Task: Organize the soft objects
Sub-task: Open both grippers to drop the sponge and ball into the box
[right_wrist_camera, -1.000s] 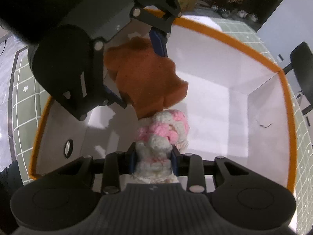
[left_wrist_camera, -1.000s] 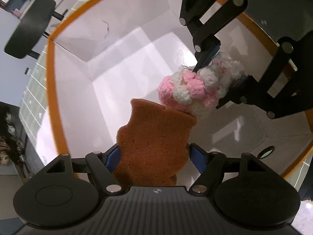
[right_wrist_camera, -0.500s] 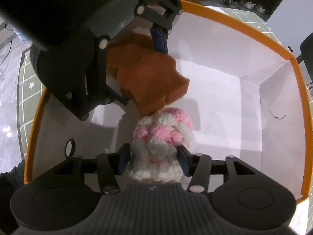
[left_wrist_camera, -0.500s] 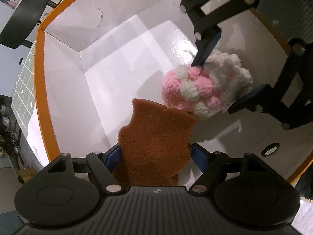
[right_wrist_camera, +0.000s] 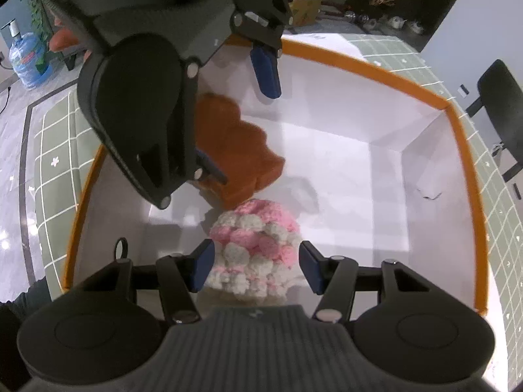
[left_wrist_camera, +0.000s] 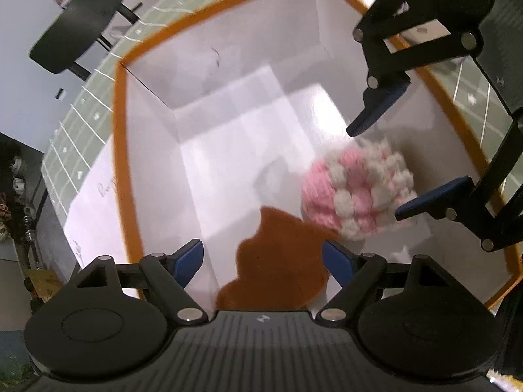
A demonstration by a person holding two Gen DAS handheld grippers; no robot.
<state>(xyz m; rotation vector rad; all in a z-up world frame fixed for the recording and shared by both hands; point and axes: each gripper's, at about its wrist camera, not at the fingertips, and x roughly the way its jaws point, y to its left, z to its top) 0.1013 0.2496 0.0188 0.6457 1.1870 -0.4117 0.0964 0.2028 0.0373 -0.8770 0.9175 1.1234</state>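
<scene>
A white box with an orange rim (left_wrist_camera: 119, 130) (right_wrist_camera: 359, 65) lies under both grippers. My left gripper (left_wrist_camera: 263, 261) (right_wrist_camera: 238, 117) points down into it and its jaws are opening. The brown sponge (left_wrist_camera: 278, 261) (right_wrist_camera: 235, 150) lies below and between them, with the left pad well clear of it. A pink and white crocheted ball (left_wrist_camera: 356, 189) (right_wrist_camera: 255, 241) rests beside the sponge. My right gripper (right_wrist_camera: 256, 266) (left_wrist_camera: 407, 152) stands open around the ball, its pads beside it without squeezing.
A green gridded mat (left_wrist_camera: 65, 150) (right_wrist_camera: 55, 150) surrounds the box. A black chair (left_wrist_camera: 75, 23) (right_wrist_camera: 500, 98) stands beyond the far corner. The box's near wall has a small round hole (right_wrist_camera: 120, 249). A water bottle (right_wrist_camera: 27, 62) stands on the floor.
Both grippers let go: the right jaws spread off the crocheted ball, the left jaws off the sponge. Both objects sit lower in the box, and the left gripper has risen.
</scene>
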